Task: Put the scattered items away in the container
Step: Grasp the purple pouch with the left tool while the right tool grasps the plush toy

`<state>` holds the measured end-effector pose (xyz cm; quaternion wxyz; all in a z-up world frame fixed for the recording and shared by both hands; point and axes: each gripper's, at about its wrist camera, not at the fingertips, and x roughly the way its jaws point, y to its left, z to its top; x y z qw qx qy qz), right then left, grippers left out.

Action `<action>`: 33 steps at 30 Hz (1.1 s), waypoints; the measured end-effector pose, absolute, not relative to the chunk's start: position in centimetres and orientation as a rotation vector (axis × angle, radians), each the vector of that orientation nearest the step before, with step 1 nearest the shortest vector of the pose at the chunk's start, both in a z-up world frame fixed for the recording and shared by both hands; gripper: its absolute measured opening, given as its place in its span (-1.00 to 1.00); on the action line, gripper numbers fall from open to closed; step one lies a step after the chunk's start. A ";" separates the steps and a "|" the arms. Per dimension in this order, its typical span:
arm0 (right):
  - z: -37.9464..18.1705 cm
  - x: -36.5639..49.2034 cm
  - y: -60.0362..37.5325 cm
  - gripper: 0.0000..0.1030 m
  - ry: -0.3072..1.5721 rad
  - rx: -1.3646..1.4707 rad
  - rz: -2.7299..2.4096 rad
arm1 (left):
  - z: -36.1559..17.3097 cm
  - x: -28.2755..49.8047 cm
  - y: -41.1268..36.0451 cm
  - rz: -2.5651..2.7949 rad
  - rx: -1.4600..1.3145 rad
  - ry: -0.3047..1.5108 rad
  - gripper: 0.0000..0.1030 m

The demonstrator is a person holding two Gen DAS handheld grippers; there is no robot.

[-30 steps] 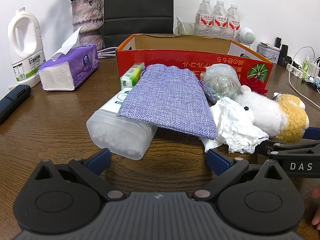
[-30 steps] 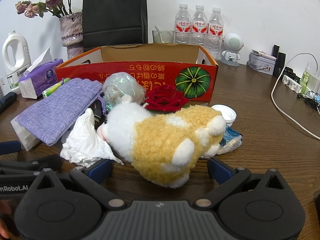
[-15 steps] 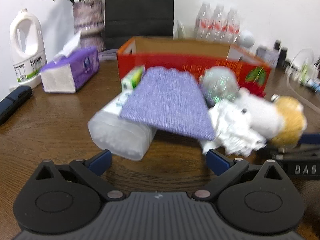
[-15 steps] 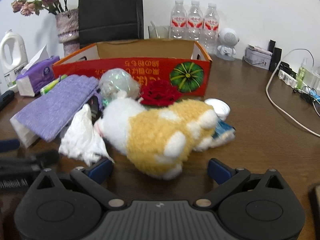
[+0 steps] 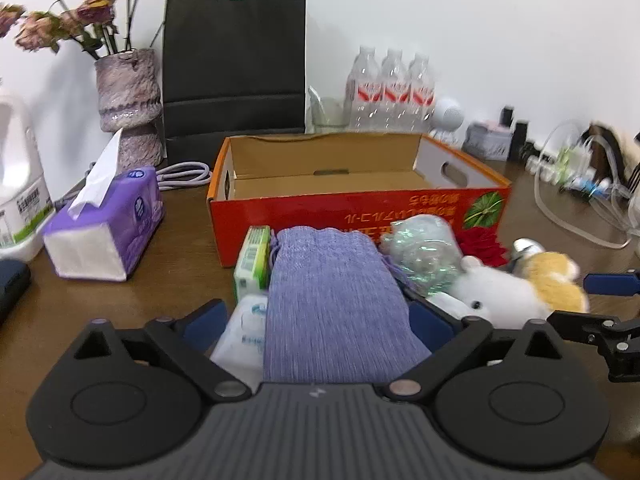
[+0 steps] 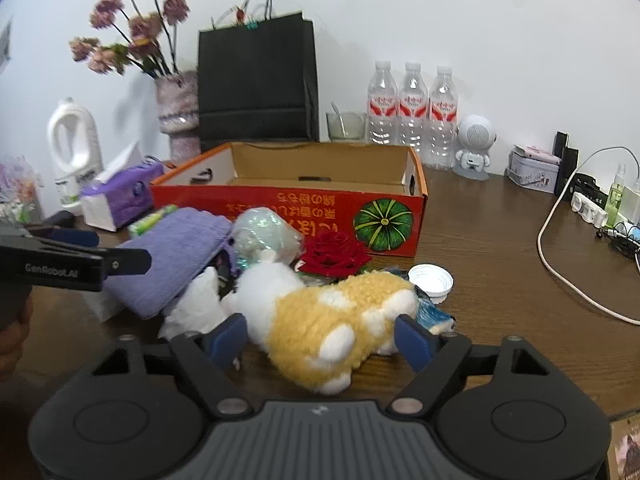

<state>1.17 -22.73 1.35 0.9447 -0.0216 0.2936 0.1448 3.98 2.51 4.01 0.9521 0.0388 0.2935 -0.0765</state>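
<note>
Pouch [image 5: 336,304] between open left tool [image 5: 316,322]

A lived-in home or small office desk: a wooden tabletop [image 6: 500,240] against a white wall, with dried roses in a vase [image 5: 128,108] at upper left, a black paper bag [image 6: 256,84], three water bottles [image 6: 412,108] at centre, and a power strip with cables [image 6: 588,204] at the right edge.

A dark wooden table [image 6: 500,248] carries a red cardboard box [image 6: 288,216], tissue pack [image 5: 104,236], plush toy [image 6: 332,320] and bottle cap [image 6: 431,281].
</note>
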 end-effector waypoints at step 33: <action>2.4 -4.6 -29.7 0.72 0.752 0.174 0.348 | 2.1 -8.3 3.2 -0.187 -0.037 0.768 -0.36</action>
